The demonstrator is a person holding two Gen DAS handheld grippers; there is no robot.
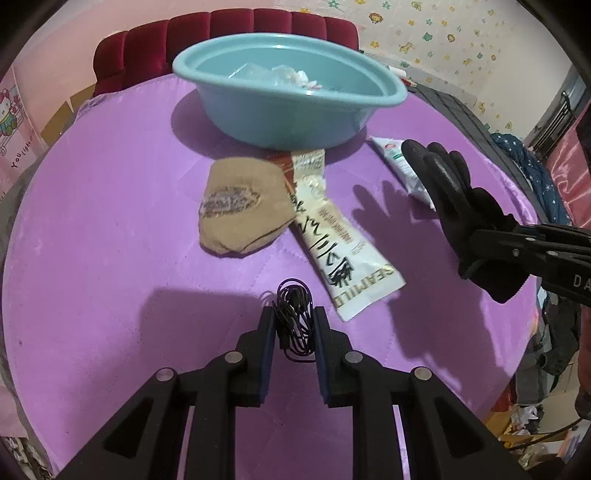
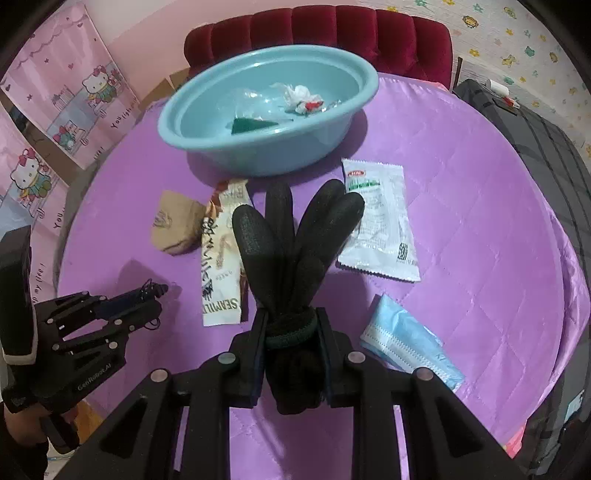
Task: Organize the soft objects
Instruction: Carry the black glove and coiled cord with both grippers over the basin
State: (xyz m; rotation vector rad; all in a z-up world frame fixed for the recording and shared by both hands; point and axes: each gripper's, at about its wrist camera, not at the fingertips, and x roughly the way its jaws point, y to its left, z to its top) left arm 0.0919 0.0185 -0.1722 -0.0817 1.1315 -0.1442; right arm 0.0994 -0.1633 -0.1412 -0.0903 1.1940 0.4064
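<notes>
The table cover point(image 2: 461, 206) is quilted purple cloth with a satin shine. The basin point(image 2: 258, 147) is smooth light blue plastic. The black glove point(image 2: 295, 240) has a rough, matt knit. The long sachet point(image 1: 332, 236) and the white packet point(image 2: 380, 221) look like glossy film. The chair back point(image 2: 332, 33) seems velvet.
</notes>
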